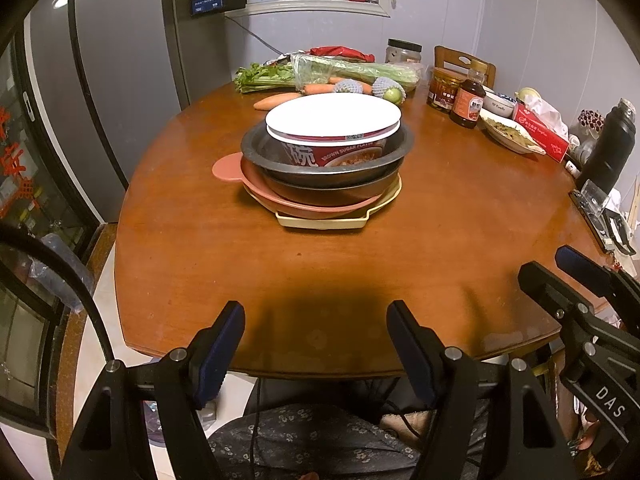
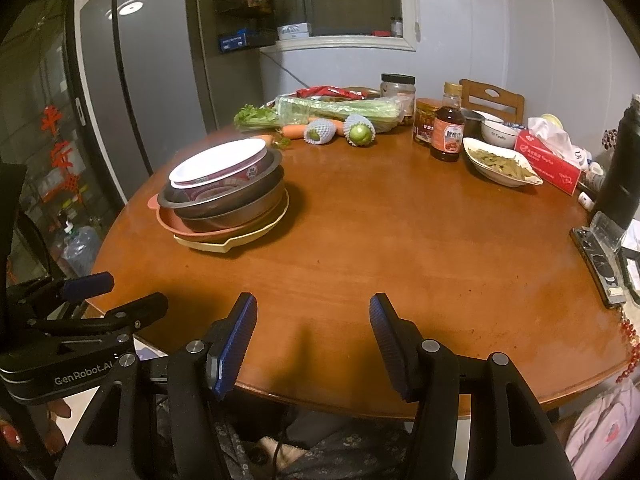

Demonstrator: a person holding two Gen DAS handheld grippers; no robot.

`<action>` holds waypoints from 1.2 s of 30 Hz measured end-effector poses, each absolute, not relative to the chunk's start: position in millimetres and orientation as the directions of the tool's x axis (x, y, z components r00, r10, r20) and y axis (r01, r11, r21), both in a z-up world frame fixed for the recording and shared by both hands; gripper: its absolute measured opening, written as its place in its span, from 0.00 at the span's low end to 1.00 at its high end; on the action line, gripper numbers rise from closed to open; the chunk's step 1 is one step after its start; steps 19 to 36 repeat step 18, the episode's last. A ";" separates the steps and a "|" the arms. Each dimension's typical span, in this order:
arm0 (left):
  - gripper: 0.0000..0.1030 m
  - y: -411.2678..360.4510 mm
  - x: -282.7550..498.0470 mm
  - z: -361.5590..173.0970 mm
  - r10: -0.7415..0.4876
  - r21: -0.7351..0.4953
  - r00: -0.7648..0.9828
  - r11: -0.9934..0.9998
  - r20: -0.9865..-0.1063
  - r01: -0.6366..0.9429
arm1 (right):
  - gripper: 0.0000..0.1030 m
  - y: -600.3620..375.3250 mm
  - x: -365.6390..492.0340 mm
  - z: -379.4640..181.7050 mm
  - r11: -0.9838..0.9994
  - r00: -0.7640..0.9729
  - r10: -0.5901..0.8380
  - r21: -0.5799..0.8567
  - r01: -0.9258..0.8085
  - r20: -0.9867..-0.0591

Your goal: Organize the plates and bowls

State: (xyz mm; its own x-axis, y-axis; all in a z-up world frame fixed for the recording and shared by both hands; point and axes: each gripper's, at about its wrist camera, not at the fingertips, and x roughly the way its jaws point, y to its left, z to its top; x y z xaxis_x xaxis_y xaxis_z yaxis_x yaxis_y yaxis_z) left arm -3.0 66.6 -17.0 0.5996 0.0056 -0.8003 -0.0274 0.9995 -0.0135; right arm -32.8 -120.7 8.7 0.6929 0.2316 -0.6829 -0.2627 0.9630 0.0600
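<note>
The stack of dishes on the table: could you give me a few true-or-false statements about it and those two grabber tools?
1. The paper bowl sits on top of the stack. True.
2. The yellow tray is at the bottom. True.
3. The left gripper holds a metal bowl. False: it is open and holds nothing.
4. The right gripper touches the stack. False: it is open, well short of it.
5. The pink plate lies above the metal bowls. False: beneath them.
</note>
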 end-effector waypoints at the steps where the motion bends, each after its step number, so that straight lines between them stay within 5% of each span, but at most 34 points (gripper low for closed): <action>1: 0.71 66.6 -3.0 -17.6 0.006 -0.013 0.600 1.000 -0.800 -0.026 | 0.59 -120.7 -32.8 8.7 0.963 0.693 0.231 0.059 -0.262 -0.683; 36: 0.71 70.0 3.8 -19.0 -0.001 -0.026 0.607 0.999 -0.794 -0.033 | 0.59 -128.8 -27.4 5.2 0.966 0.689 0.232 0.079 -0.247 -0.686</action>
